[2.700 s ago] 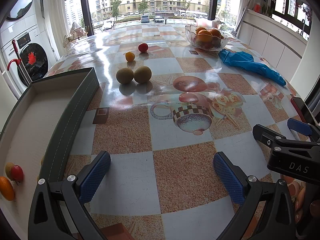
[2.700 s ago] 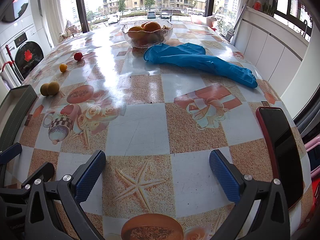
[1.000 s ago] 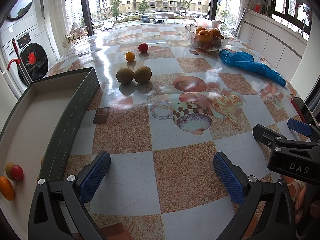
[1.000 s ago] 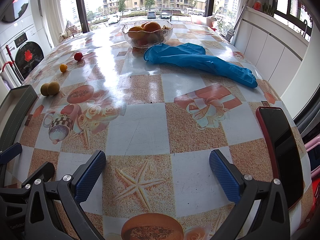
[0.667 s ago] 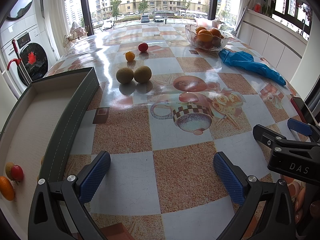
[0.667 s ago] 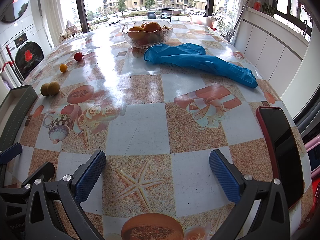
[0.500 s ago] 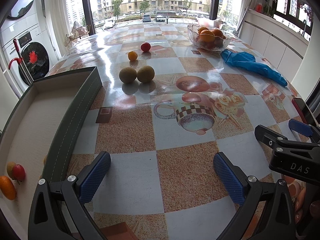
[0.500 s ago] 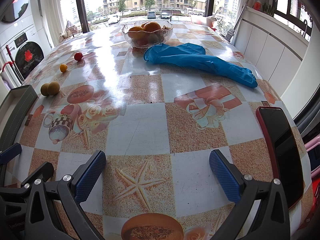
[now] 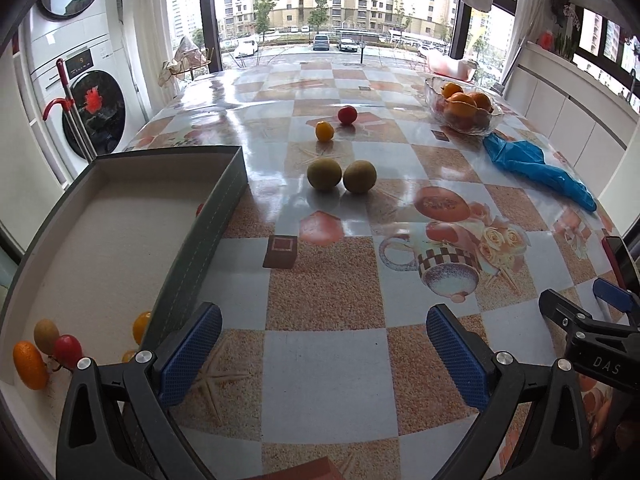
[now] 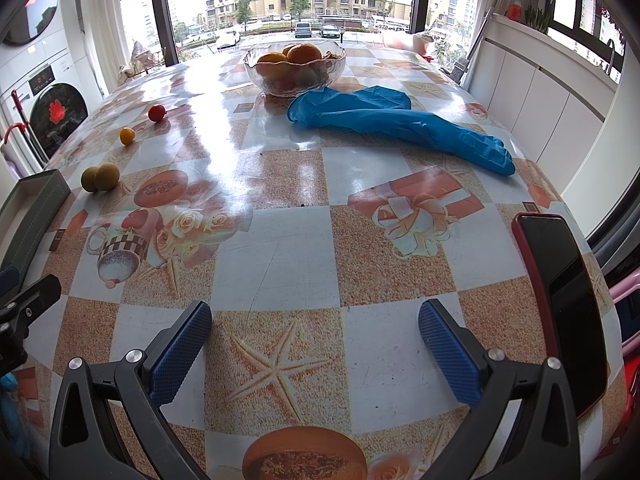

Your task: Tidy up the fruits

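Observation:
Two yellow-green round fruits [image 9: 341, 176] lie side by side mid-table; they also show in the right wrist view [image 10: 100, 177]. Beyond them lie a small orange fruit [image 9: 324, 131] and a red fruit [image 9: 347, 115]. A grey tray [image 9: 208, 216] at the left holds several small fruits [image 9: 48, 350] in its near corner. My left gripper [image 9: 324, 354] is open and empty, low over the table beside the tray. My right gripper [image 10: 316, 344] is open and empty near the table's front edge.
A glass bowl of oranges [image 10: 295, 66] stands at the far side. A blue rubber glove [image 10: 400, 124] lies in front of it. A red-cased phone [image 10: 560, 304] lies at the right table edge. A washing machine [image 9: 92, 120] stands left of the table.
My left gripper has lifted and moved forward a little, so the tray and fruits look nearer. The right gripper has not moved.

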A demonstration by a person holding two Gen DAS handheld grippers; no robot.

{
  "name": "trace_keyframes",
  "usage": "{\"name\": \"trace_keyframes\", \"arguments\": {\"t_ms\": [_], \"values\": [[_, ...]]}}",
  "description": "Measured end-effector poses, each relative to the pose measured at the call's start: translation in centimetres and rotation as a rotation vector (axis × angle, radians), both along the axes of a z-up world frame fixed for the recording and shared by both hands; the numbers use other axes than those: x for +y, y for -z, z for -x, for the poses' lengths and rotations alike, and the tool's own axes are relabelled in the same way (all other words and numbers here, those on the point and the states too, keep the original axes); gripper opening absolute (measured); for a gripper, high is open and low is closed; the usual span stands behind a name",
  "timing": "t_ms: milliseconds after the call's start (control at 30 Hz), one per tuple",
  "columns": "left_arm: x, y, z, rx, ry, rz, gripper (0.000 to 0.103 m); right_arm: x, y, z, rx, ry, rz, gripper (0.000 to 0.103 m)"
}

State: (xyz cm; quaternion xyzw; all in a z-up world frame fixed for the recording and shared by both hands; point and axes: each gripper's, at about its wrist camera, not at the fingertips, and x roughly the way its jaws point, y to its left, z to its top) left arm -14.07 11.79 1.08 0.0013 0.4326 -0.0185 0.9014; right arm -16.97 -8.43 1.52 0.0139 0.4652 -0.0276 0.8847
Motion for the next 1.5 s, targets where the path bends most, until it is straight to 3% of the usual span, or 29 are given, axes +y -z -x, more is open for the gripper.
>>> {"name": "trace_keyframes", "arguments": {"t_ms": [167,233,333,1500], "values": [[-3.6,1.0,1.2,-0.013,0.128,-0.107,0.103,0.0,0.0,0.0,0.000,0.000,0.000,0.103],[-3.5,1.0,1.0,-0.001,0.140,-0.086,0.103,0.0,0.0,0.0,0.000,0.000,0.000,0.103],[-2.1,1.3,0.5,0.033,0.131,0.006,0.103,0.0,0.0,0.0,0.000,0.000,0.000,0.103],[-2.6,1.4,0.7,0.030,0.128,-0.006,0.103,0.0,0.0,0.0,0.001,0.000,0.000,0.103]]}}
